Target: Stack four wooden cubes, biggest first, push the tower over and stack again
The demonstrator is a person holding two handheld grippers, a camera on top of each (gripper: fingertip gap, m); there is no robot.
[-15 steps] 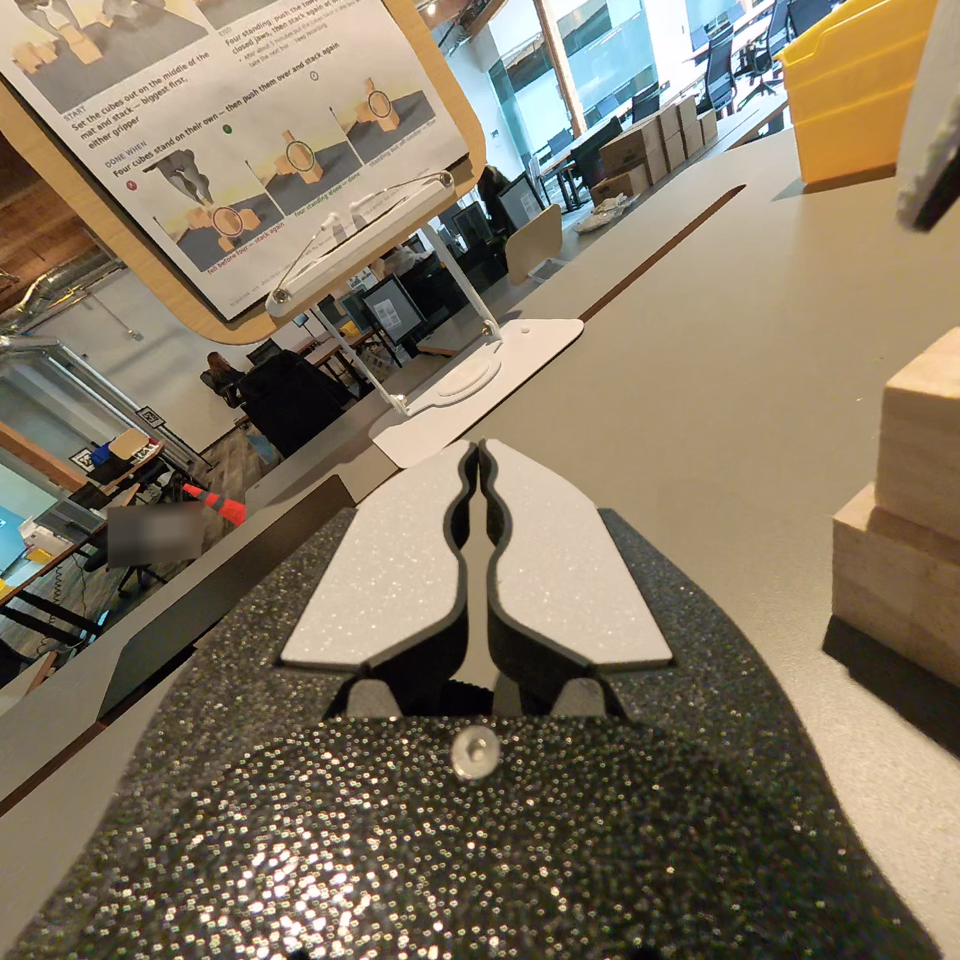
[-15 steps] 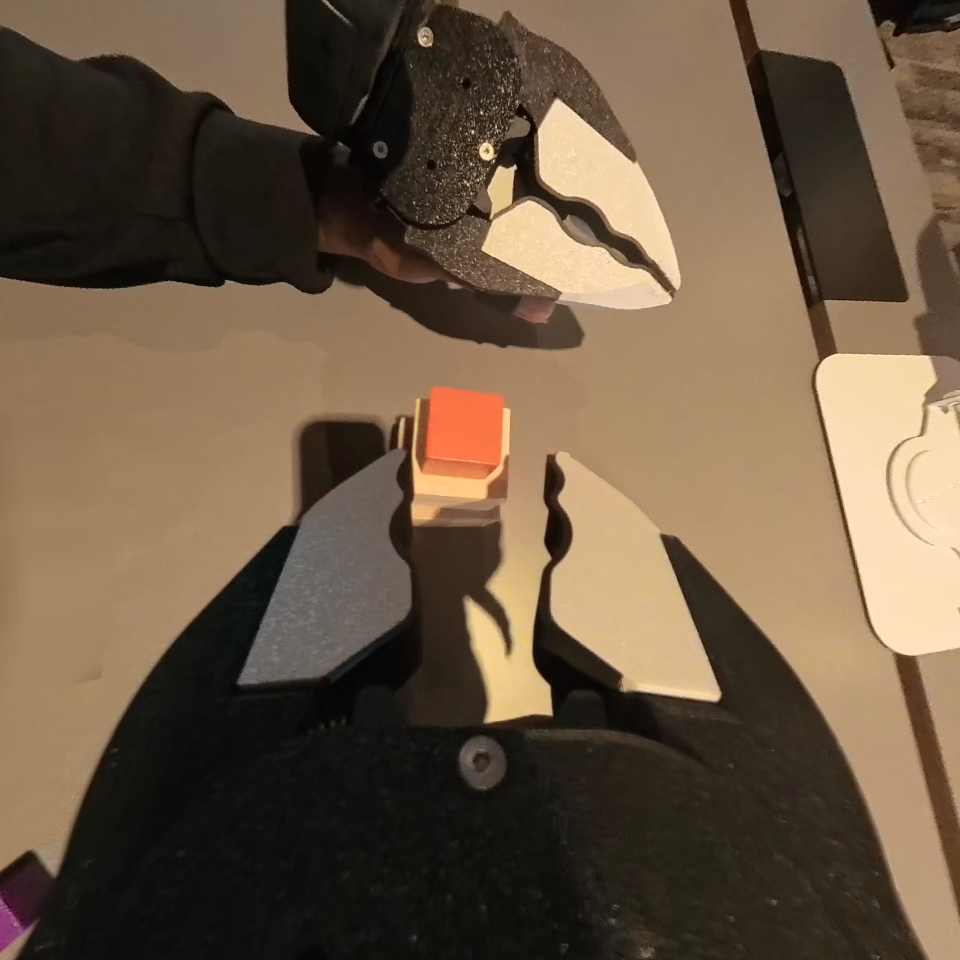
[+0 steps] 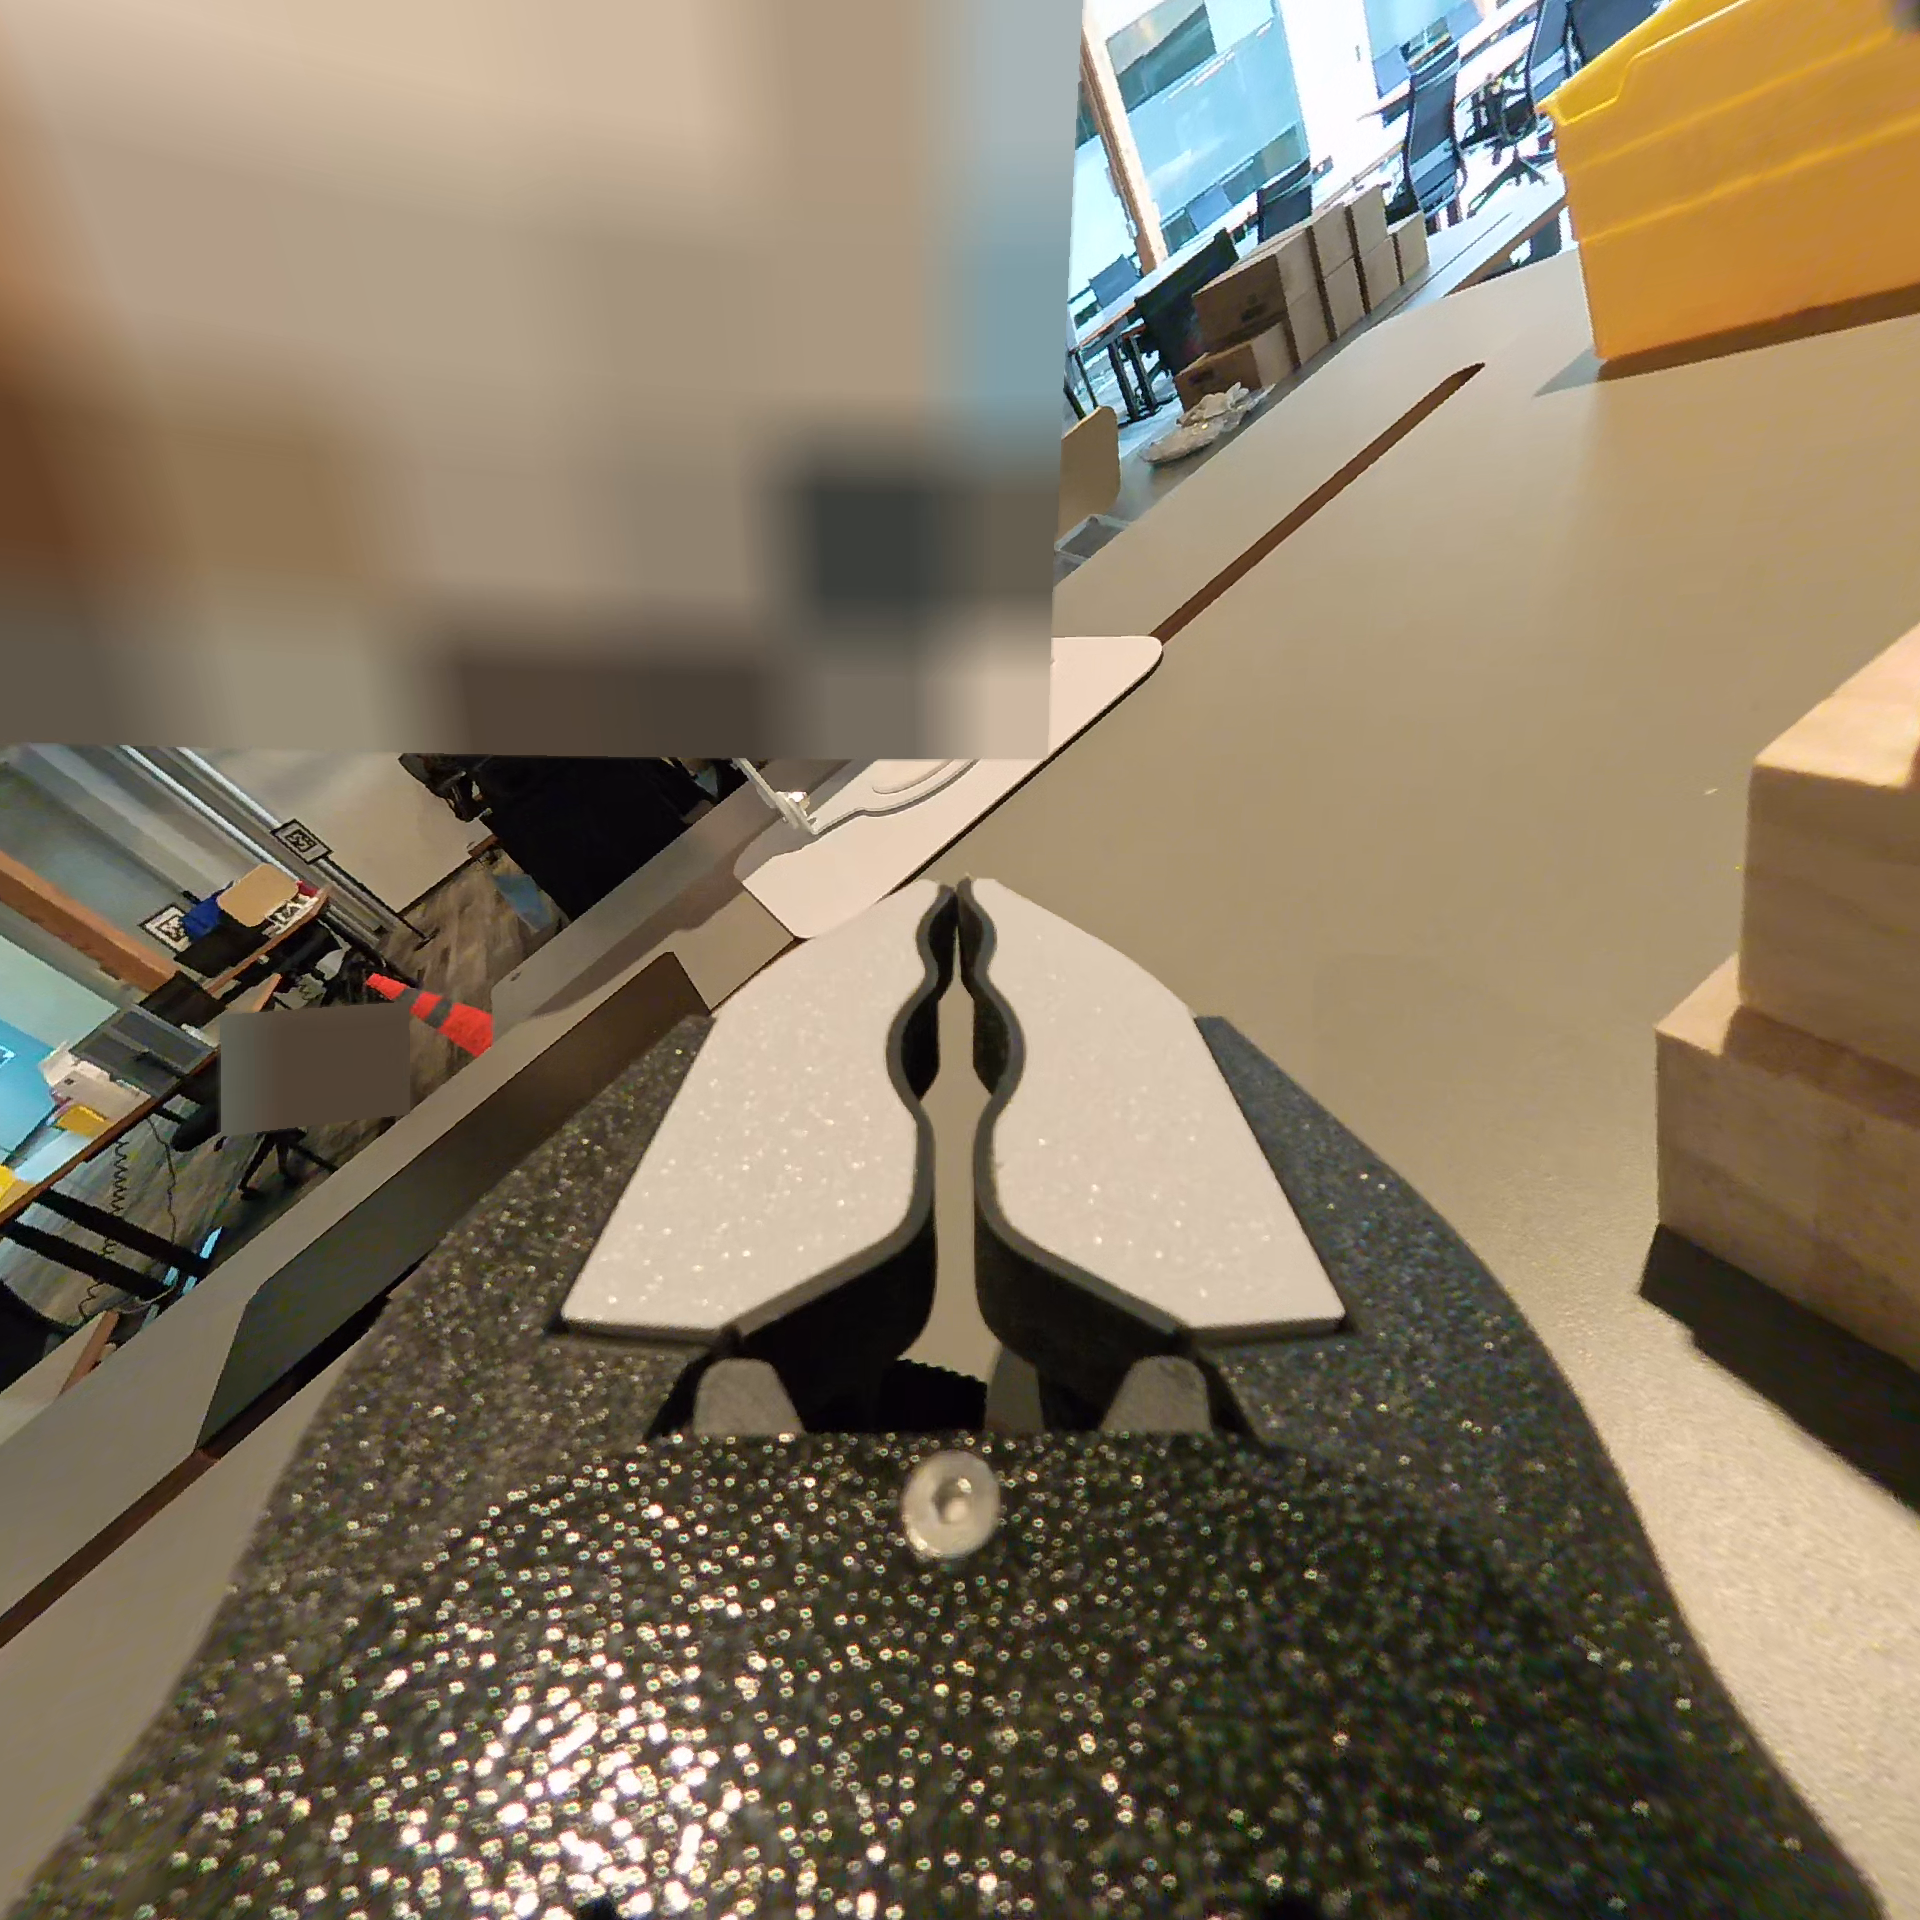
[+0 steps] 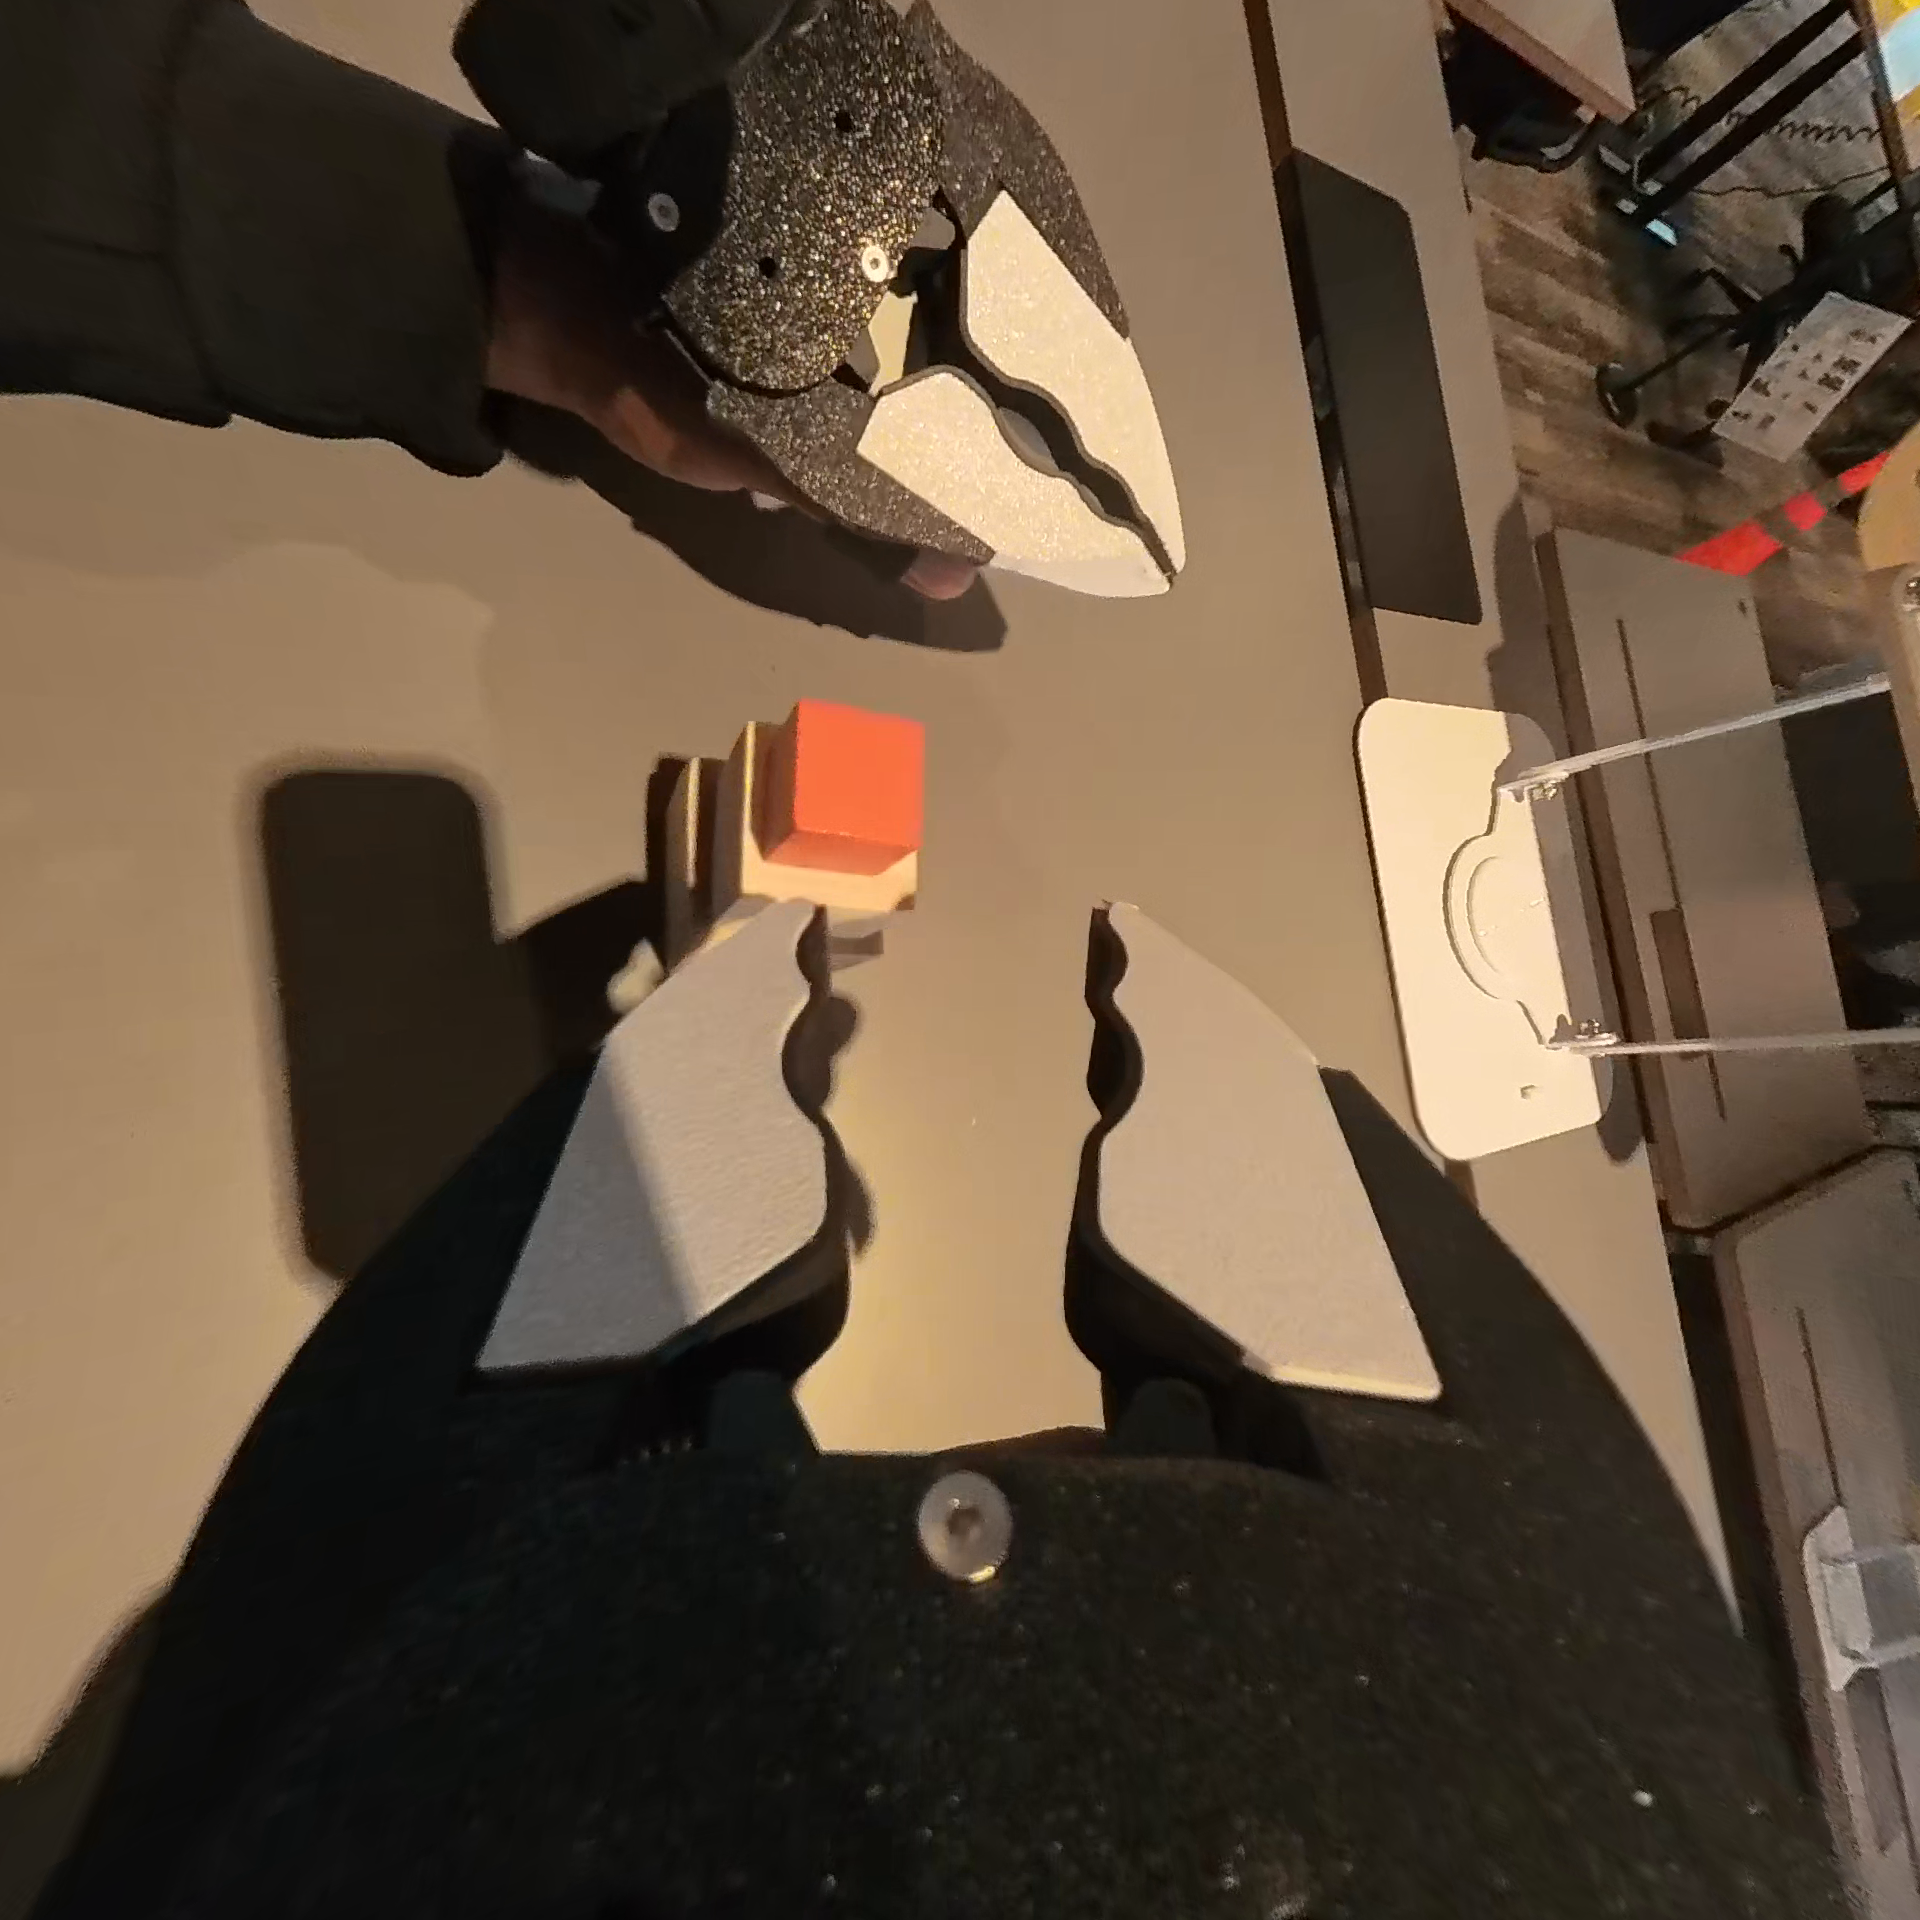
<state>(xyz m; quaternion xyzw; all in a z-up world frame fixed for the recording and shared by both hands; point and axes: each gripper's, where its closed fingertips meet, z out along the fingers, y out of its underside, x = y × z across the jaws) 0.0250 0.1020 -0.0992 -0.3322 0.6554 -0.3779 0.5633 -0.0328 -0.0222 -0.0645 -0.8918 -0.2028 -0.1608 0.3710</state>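
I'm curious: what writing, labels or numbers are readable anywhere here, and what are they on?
Cardboard boxes: dark label, too small to read.
Printed sheet beyond the table: too small to read.
Cube stack: no writing shows.

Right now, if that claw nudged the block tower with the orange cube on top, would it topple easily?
Probably. The tower of loose wooden cubes stands tall and narrow. The small orange-topped cube sits off-centre, so it likely slides off first. Being rigid wood, the cubes should tumble, not bend.

The stack of cubes [image 3: 1808, 1039] was cut off at 3 o'clock. A big blur hid everything from 9 to 12 o'clock.
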